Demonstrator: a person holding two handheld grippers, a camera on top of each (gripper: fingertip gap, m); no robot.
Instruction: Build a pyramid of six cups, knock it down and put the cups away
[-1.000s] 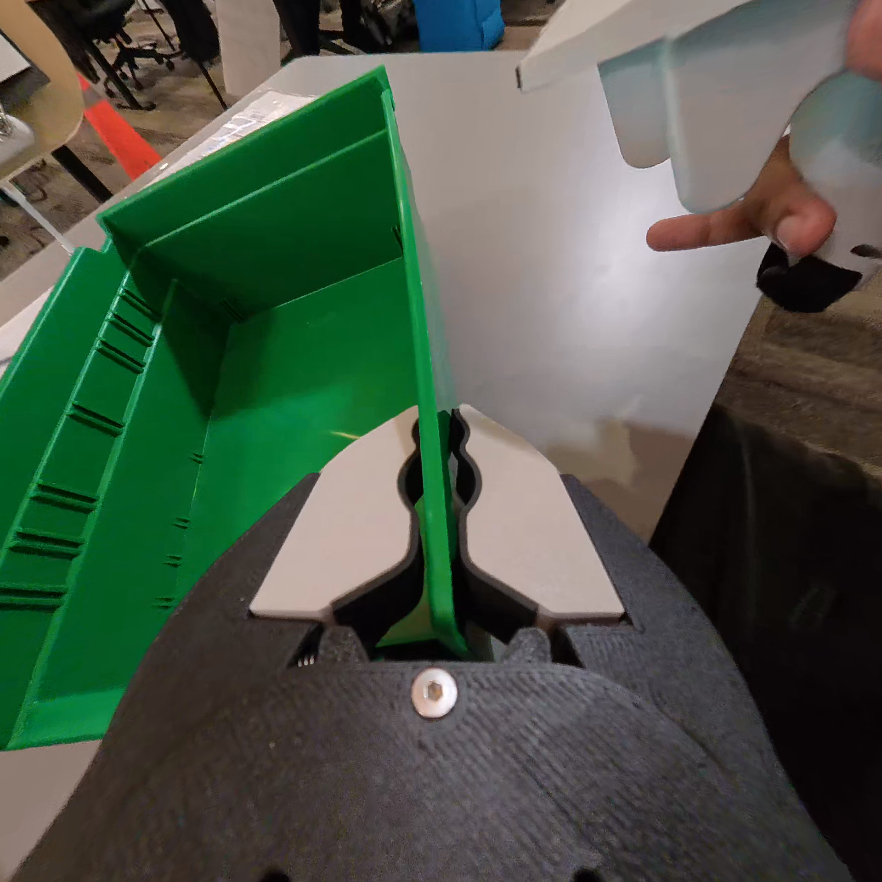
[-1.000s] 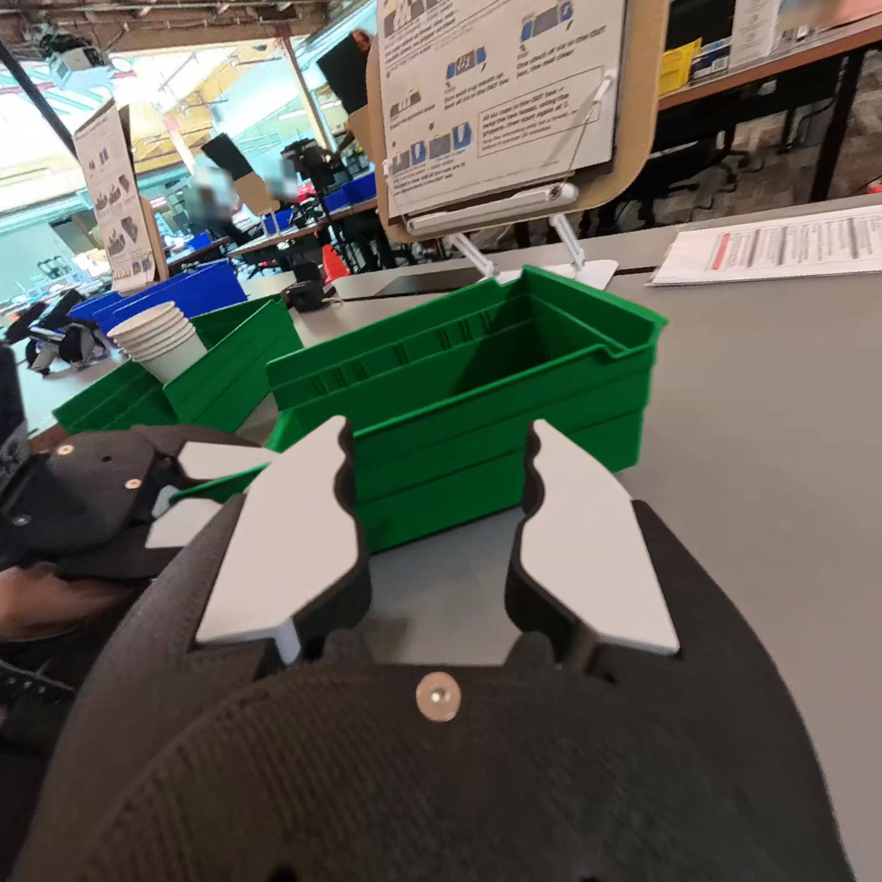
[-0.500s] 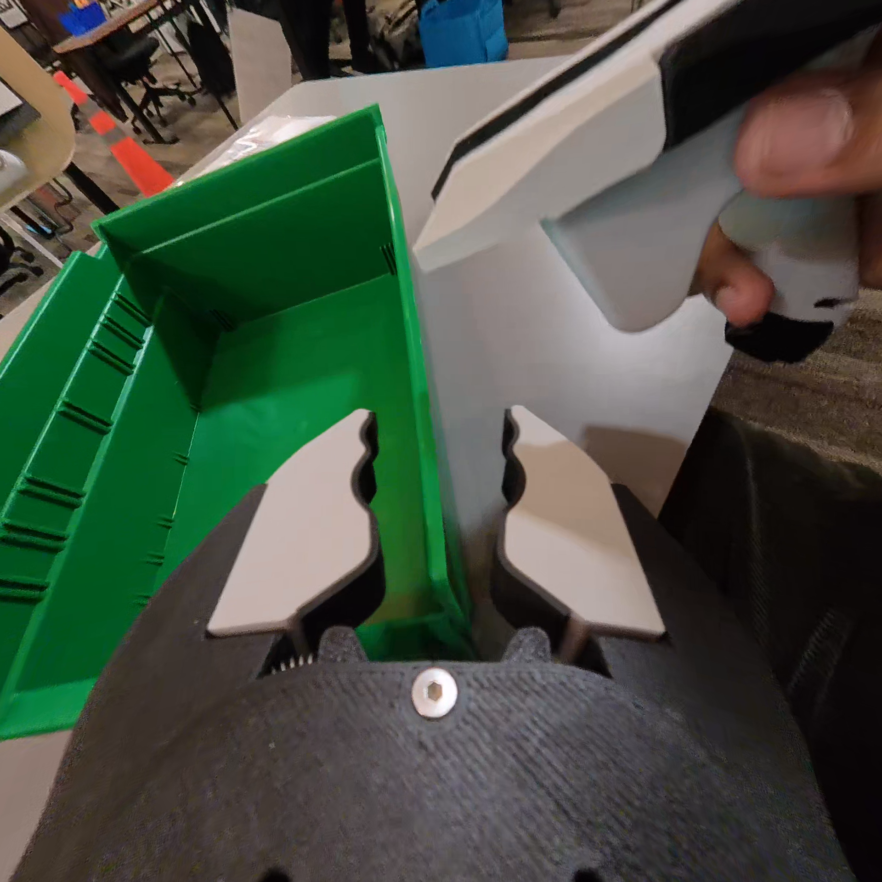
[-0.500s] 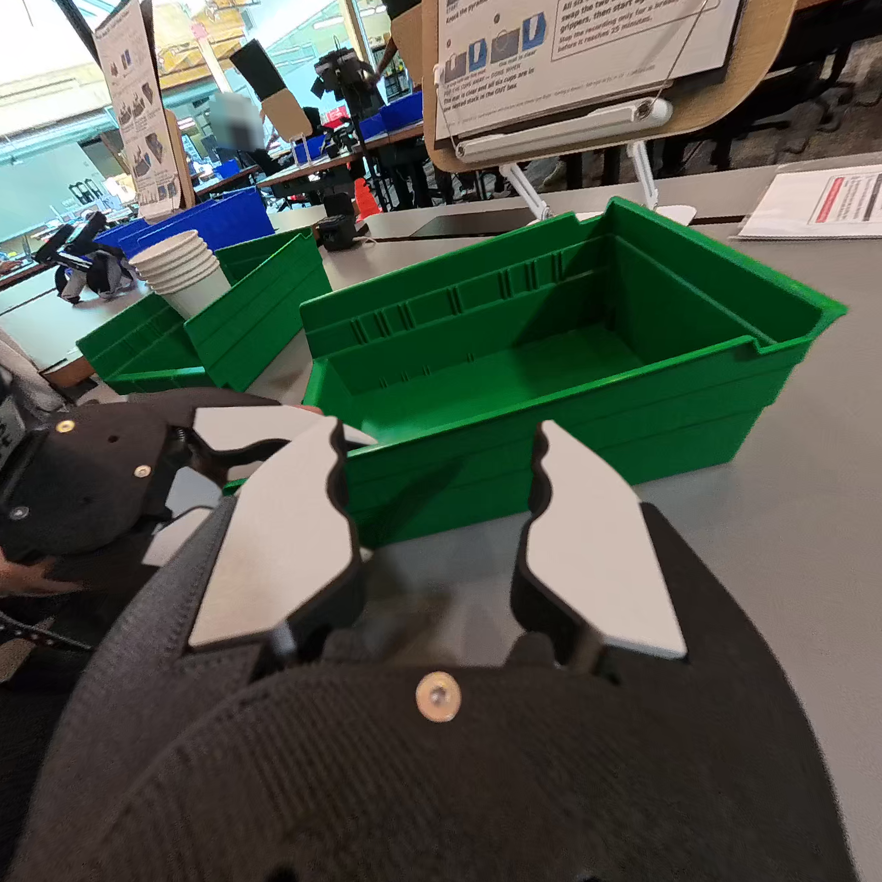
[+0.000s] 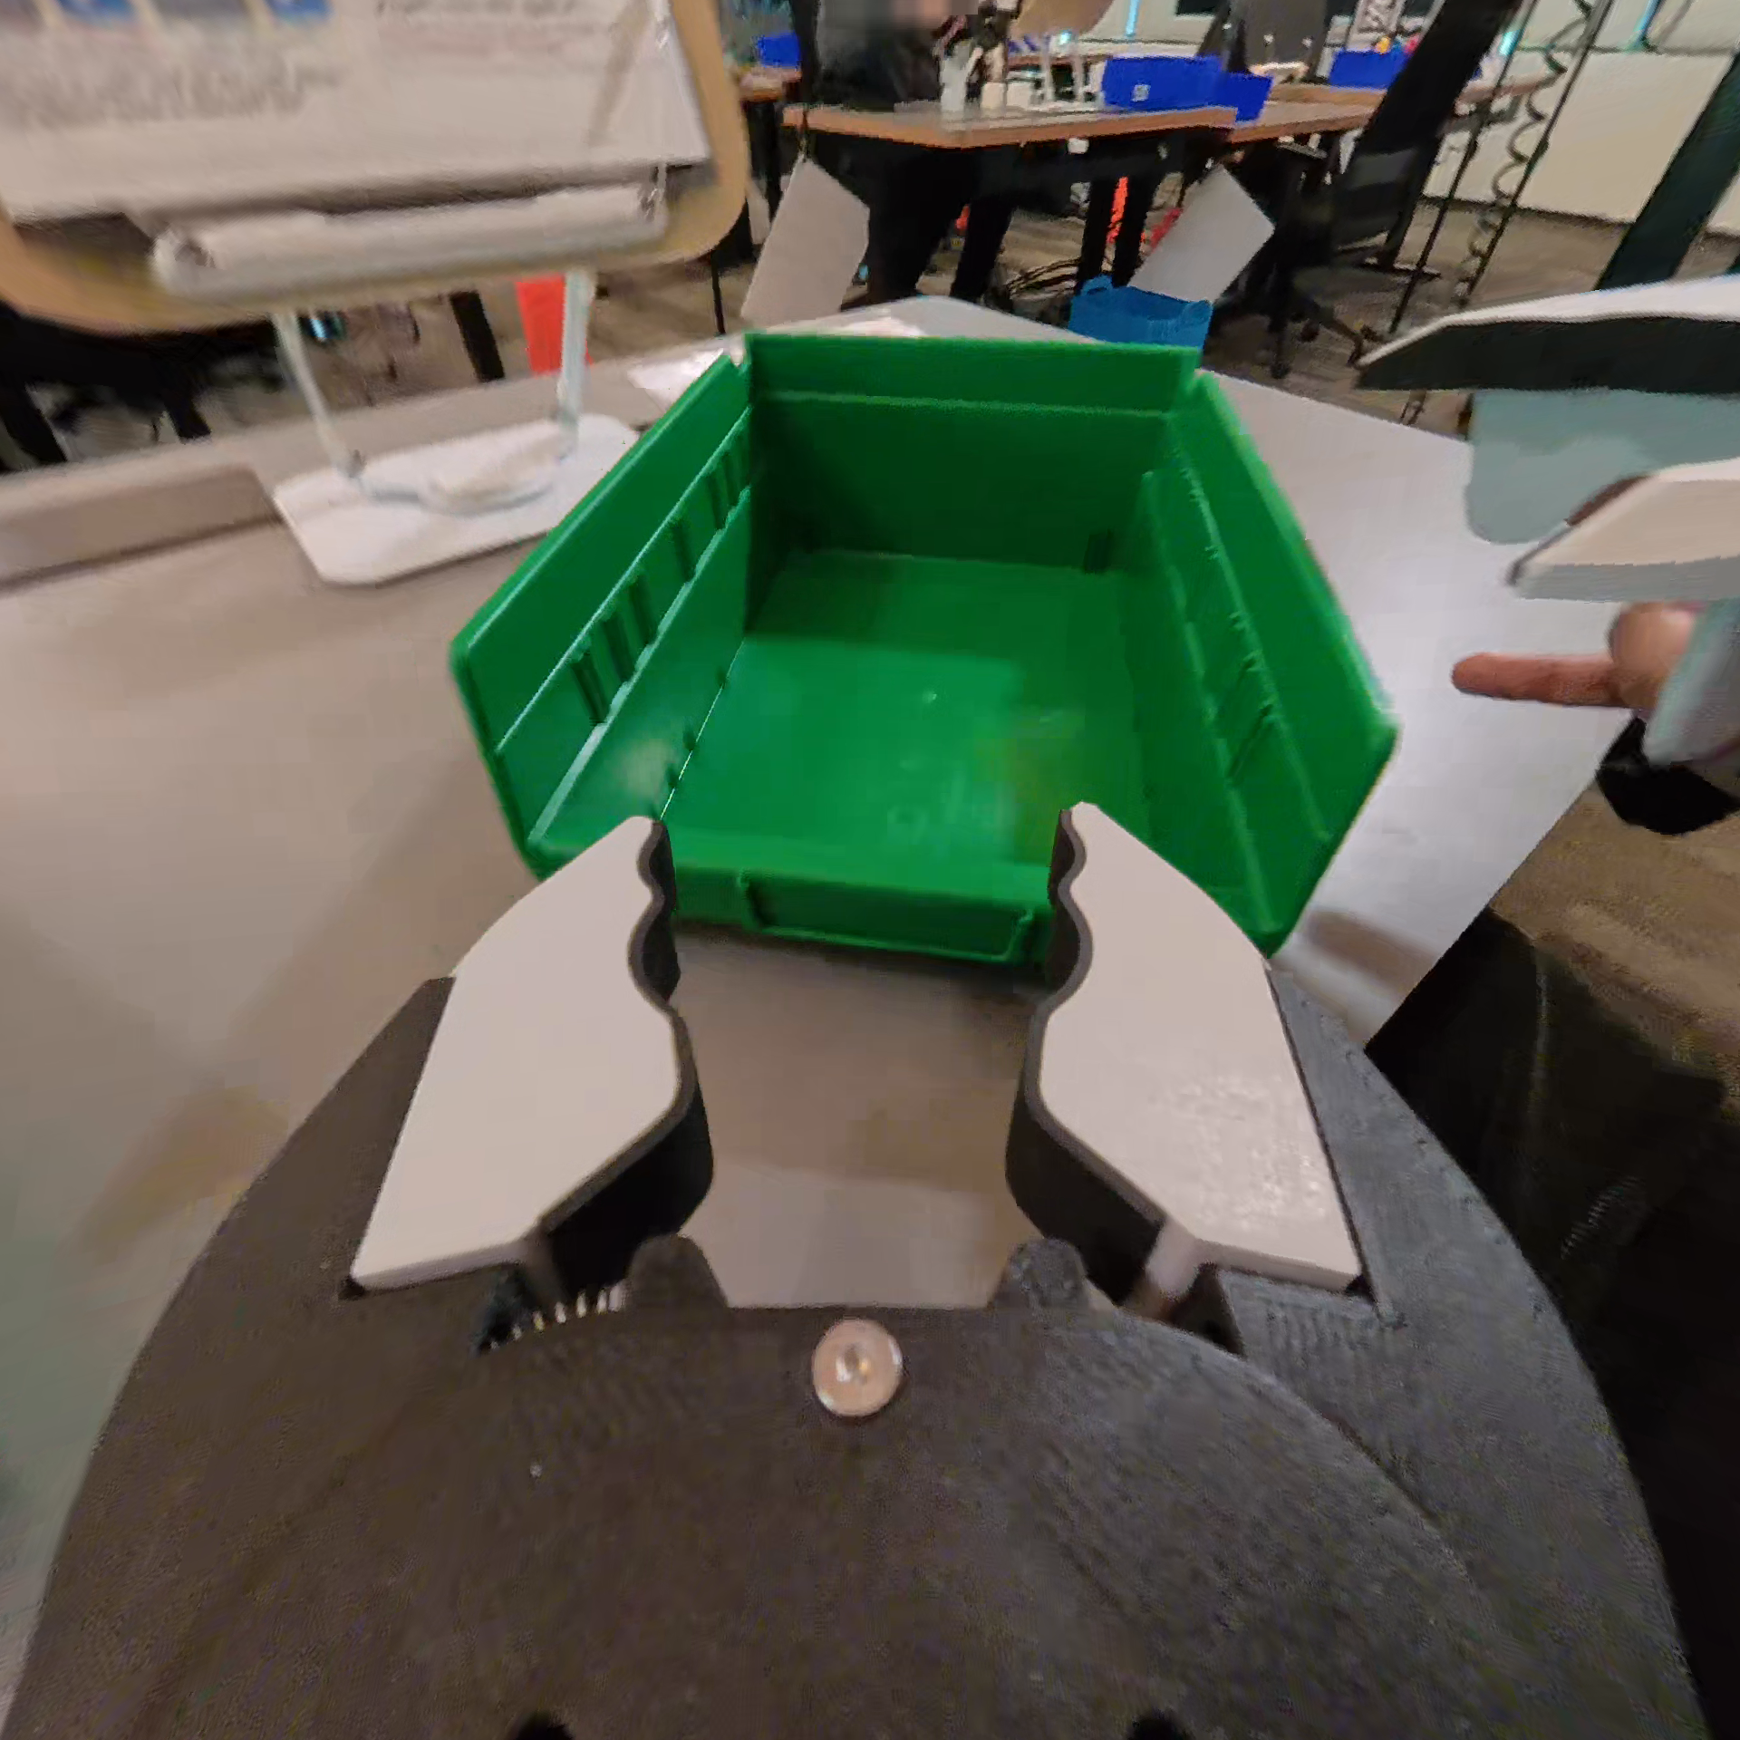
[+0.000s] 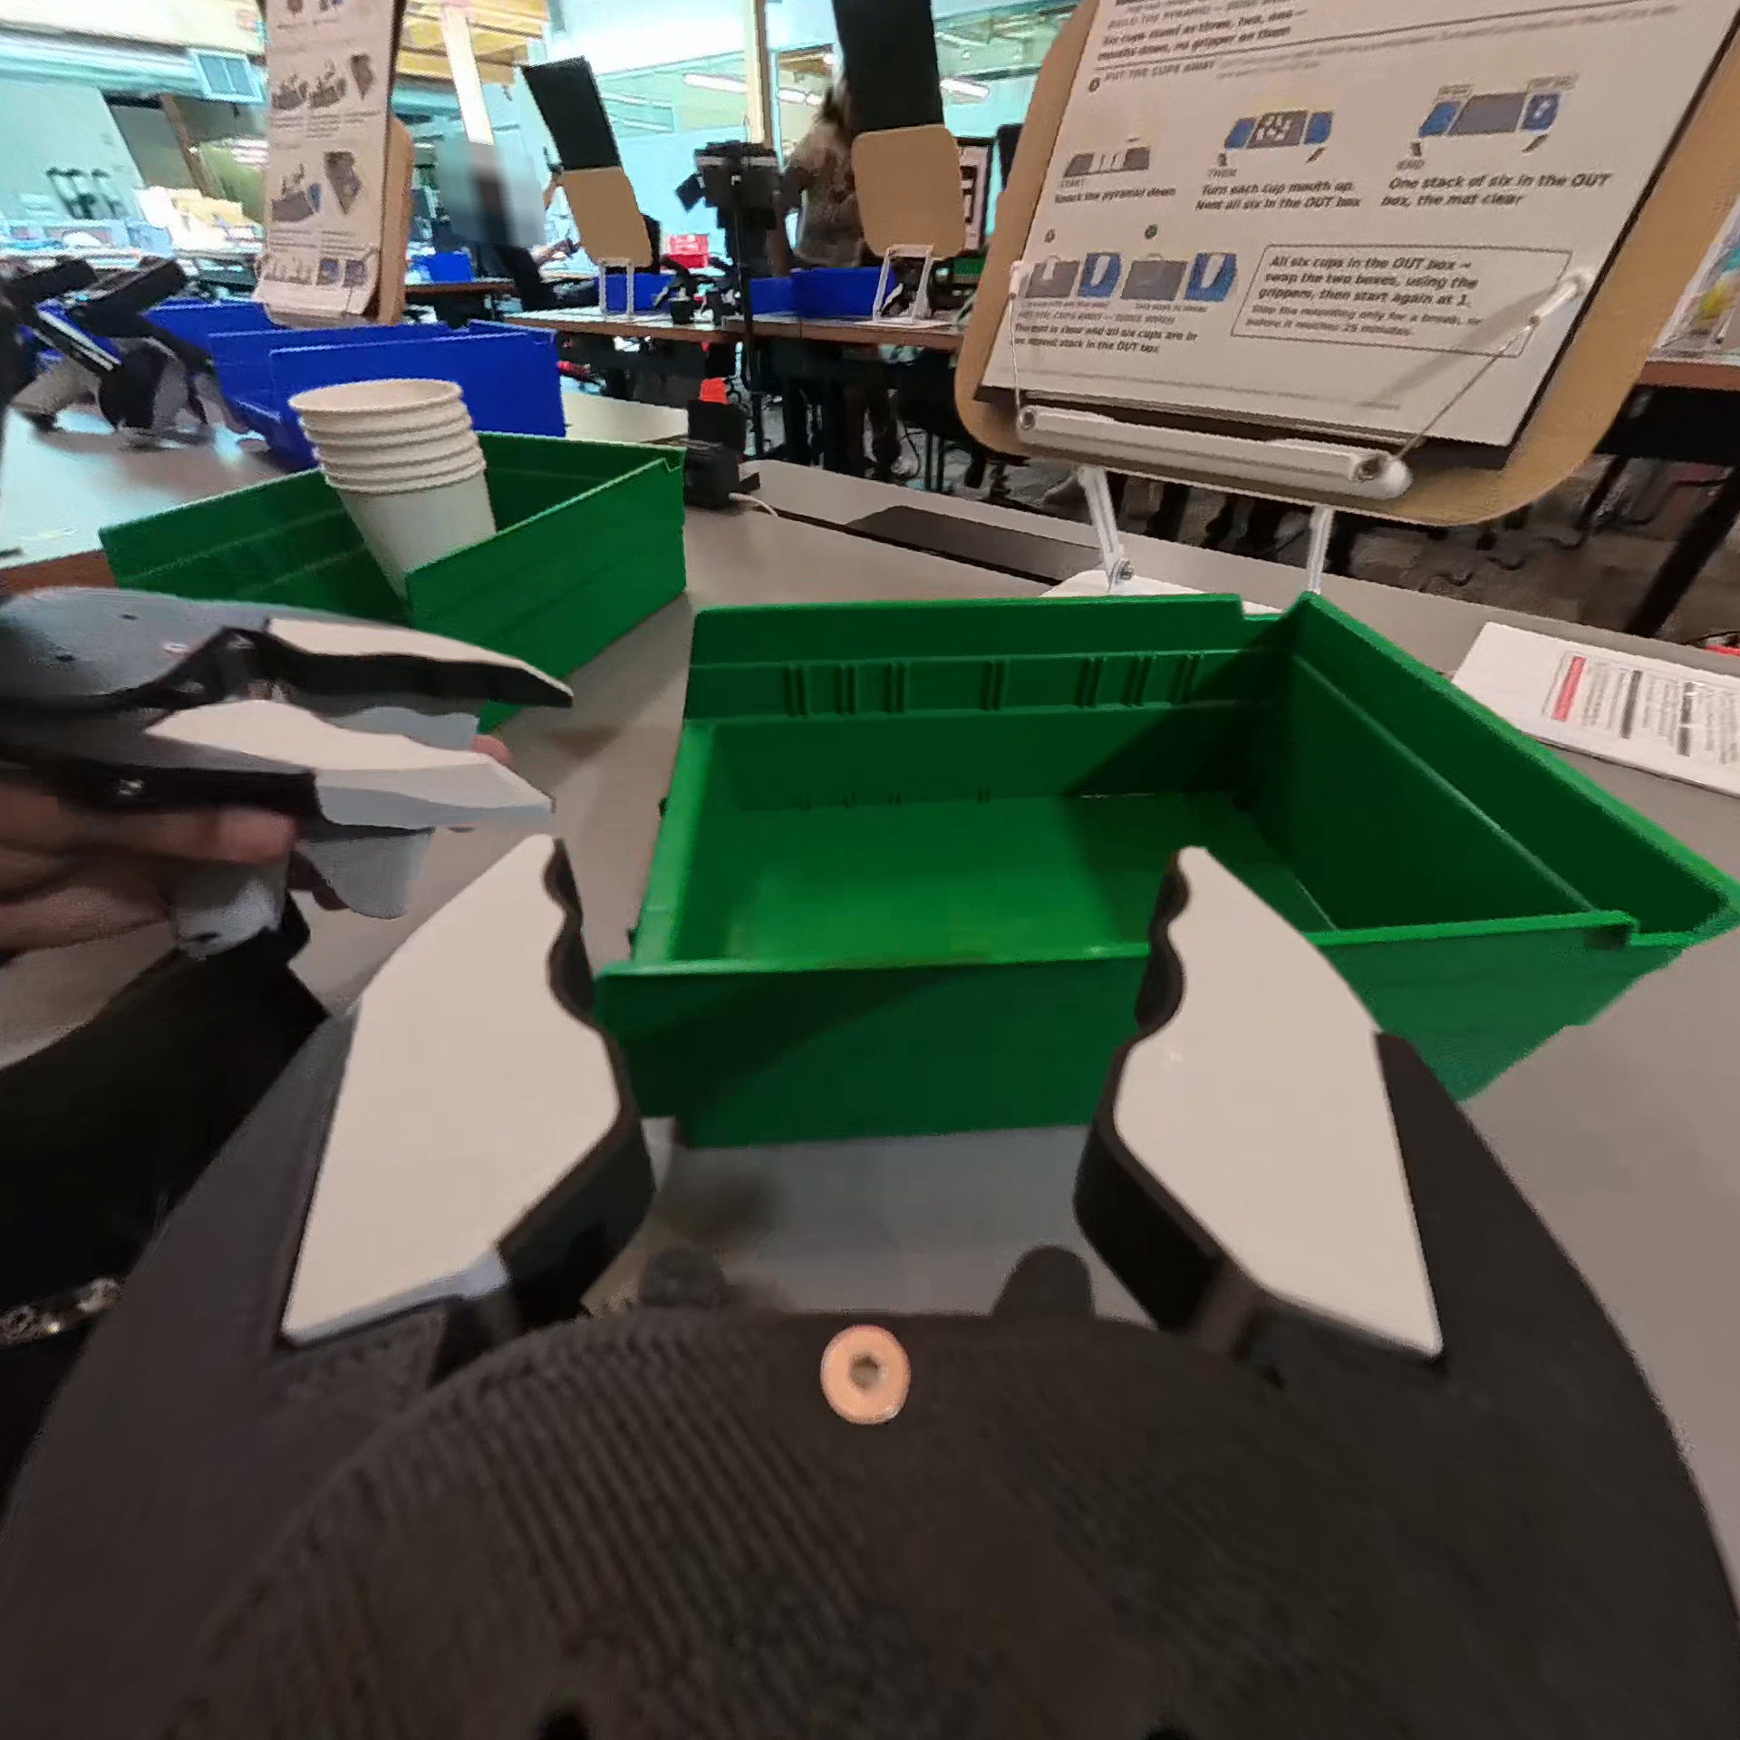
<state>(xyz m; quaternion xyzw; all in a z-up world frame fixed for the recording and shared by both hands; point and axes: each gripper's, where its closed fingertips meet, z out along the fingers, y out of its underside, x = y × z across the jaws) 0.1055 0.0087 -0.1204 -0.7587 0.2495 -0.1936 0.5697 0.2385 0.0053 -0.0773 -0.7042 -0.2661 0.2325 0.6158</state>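
Green bin (image 5: 904,716) just beyond left tool's (image 5: 861,894) spread fingers.

A second ago the left gripper (image 5: 861,904) was clamped on a side wall of the green bin (image 5: 904,716); now its jaws are spread apart and it has pulled back off the bin, facing the low front wall. The right gripper (image 6: 866,951) has come closer to the bin and looks down into it.
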